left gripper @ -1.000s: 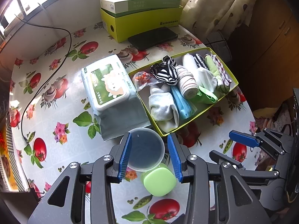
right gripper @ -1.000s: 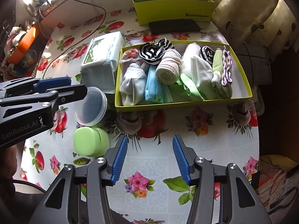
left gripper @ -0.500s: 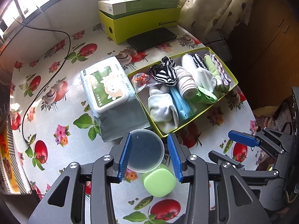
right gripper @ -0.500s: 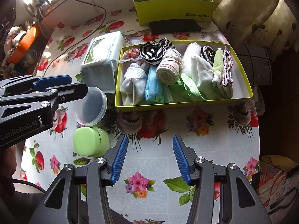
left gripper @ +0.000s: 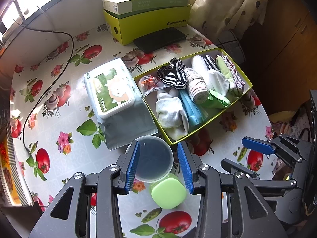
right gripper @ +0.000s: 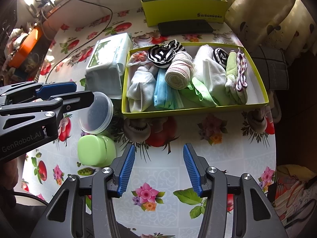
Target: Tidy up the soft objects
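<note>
A shallow yellow-green box (left gripper: pixel 206 128) (right gripper: pixel 198 110) on the floral table holds soft things side by side: white socks (left gripper: pixel 171 113) (right gripper: pixel 139 90), a blue cloth (left gripper: pixel 191 110) (right gripper: pixel 161 93), a rolled striped towel (left gripper: pixel 197 88) (right gripper: pixel 178 73), a black-and-white striped cloth (left gripper: pixel 173 75) (right gripper: pixel 164 52), green and white cloths (right gripper: pixel 210 83). My left gripper (left gripper: pixel 158 163) is open and empty above a clear round tub (left gripper: pixel 151 158); it also shows in the right wrist view (right gripper: pixel 65 93). My right gripper (right gripper: pixel 159 170) is open and empty over the table in front of the box; it also shows in the left wrist view (left gripper: pixel 257 148).
A wet-wipes pack (left gripper: pixel 114 91) (right gripper: pixel 109 59) lies left of the box. A green soap-like case (left gripper: pixel 168 193) (right gripper: pixel 95 152) sits by the tub. A yellow carton (left gripper: pixel 146 22) with a flat box on top and a black phone (left gripper: pixel 160 39) stand at the back. A cable (left gripper: pixel 49 75) runs along the left.
The left wrist view has shifted slightly, so the table contents sit a bit lower and nearer. Both grippers stay open and empty. Nothing on the table has moved.
</note>
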Tool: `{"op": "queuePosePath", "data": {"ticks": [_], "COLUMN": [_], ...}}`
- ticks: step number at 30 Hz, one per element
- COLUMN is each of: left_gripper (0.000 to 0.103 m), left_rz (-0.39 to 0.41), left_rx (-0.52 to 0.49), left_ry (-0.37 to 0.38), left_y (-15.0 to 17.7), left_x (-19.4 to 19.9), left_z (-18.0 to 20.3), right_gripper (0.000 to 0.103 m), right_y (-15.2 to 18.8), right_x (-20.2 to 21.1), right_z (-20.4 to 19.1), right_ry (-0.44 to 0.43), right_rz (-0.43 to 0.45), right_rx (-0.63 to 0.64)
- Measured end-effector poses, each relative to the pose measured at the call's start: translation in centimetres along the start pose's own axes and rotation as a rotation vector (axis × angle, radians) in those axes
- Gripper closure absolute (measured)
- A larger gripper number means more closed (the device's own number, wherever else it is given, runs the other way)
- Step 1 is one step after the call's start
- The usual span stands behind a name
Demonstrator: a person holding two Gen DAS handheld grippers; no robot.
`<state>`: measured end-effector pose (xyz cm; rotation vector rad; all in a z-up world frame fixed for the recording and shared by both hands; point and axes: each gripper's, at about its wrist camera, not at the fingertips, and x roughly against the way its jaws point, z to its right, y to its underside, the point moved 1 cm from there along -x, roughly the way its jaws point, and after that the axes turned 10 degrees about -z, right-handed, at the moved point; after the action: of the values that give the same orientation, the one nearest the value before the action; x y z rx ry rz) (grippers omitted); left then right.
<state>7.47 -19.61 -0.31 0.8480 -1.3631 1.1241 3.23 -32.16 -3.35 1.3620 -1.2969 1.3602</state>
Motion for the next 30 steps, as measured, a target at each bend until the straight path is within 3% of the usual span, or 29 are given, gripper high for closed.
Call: {"op": "queuePosePath", "data": {"ticks": [30], "left_gripper": [0.062], "left_rz": [0.015], "left_rx": [-0.015], "left_ry": [0.022], "left_y": [-0.06], "left_x": [-0.31], "left_z": [0.17], "right_gripper": [0.052], "right_y": [0.07], "right_x": [-0.75], "right_z": [-0.16], "right_ry": [-0.008], "right_rz": [-0.006], "right_rx": [-0.009]}}
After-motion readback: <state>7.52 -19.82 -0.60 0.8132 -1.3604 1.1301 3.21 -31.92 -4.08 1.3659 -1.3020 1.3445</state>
